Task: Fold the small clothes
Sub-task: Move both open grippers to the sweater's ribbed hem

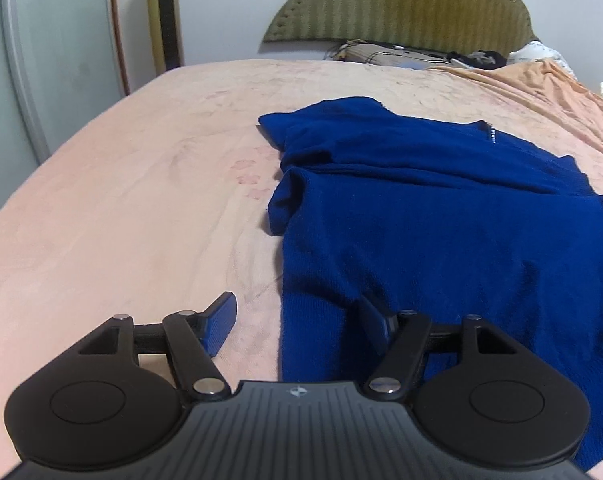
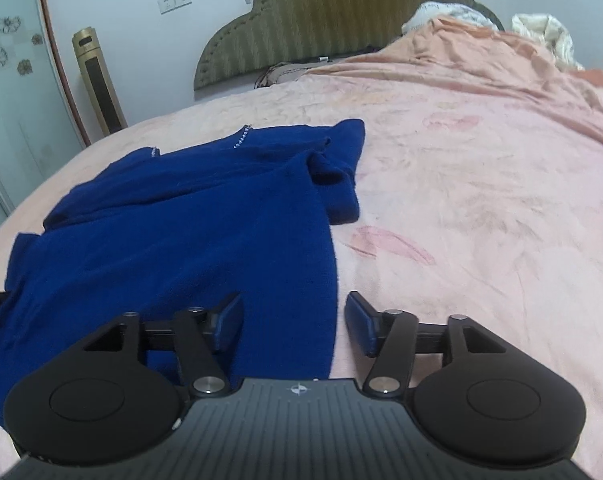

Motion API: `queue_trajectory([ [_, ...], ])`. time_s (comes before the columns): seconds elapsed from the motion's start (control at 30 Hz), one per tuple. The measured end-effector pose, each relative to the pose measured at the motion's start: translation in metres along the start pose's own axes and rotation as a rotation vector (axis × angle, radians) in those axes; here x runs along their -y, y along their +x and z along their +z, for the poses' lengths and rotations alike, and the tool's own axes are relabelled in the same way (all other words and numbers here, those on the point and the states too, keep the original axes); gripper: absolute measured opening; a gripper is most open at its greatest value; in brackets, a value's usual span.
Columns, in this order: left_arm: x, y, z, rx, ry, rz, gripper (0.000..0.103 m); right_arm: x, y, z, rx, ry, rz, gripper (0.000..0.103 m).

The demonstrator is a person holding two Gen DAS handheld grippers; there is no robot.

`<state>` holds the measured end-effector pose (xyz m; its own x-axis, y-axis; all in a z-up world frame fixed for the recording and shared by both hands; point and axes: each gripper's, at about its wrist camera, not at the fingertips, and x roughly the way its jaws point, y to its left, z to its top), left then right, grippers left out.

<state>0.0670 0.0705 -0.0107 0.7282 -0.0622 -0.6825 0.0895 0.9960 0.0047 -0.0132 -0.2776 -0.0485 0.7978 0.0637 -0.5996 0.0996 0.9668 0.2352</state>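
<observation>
A: Where are your hands rn?

B: Both low over the bed, pointing toward the headboard [image 1: 397,0]. My left gripper [image 1: 297,320] sits level, jaws spread wide, nothing between them. Left finger pad [image 1: 221,322] is over bare pink blanket [image 1: 121,200], right pad is over the blue knit.

A: So you're straddling the hem?

B: Yep, the blue sweater [image 1: 461,240]'s near-left edge runs right up between the two pads on that side. Can't tell if the pads actually touch fabric or just hang above it.

A: And the other hand?

B: Right gripper [image 2: 293,320], same story, mirrored. Jaws wide apart, holding nothing. Its left pad is over the sweater [image 2: 181,248], its right pad [image 2: 361,326] over the blanket [image 2: 481,220]. The sweater's right edge runs between them.

A: How's the garment lying?

B: Spread mostly flat, body toward me, neckline toward the headboard. One sleeve is folded in at the far-left corner in the left view, another bunched at the far-right corner in the right view. Little sparkly trim [image 2: 242,136] near the collar.

A: Anything else around?

B: Gold tower fan [image 2: 99,80] by the wall, peach sheet [image 2: 501,60] rumpled up by the pillows, wall sockets [image 2: 175,0] above the fan. Tip of my left gripper just peeks in at the right view's left edge.
</observation>
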Motion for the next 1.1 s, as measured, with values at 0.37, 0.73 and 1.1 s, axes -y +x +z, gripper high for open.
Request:
queue_trajectory([
  [0.37,0.01,-0.007,-0.007,-0.005,0.001,0.065,0.068,-0.001,-0.015,-0.009,0.008,0.052,0.013,0.074],
  [0.73,0.019,-0.024,-0.017,-0.006,0.014,0.099,0.073,-0.013,-0.041,-0.021,0.037,0.02,0.026,0.075],
  [1.1,0.025,-0.034,-0.024,-0.01,0.041,0.116,0.073,-0.029,-0.058,-0.025,0.04,-0.022,0.054,0.08],
])
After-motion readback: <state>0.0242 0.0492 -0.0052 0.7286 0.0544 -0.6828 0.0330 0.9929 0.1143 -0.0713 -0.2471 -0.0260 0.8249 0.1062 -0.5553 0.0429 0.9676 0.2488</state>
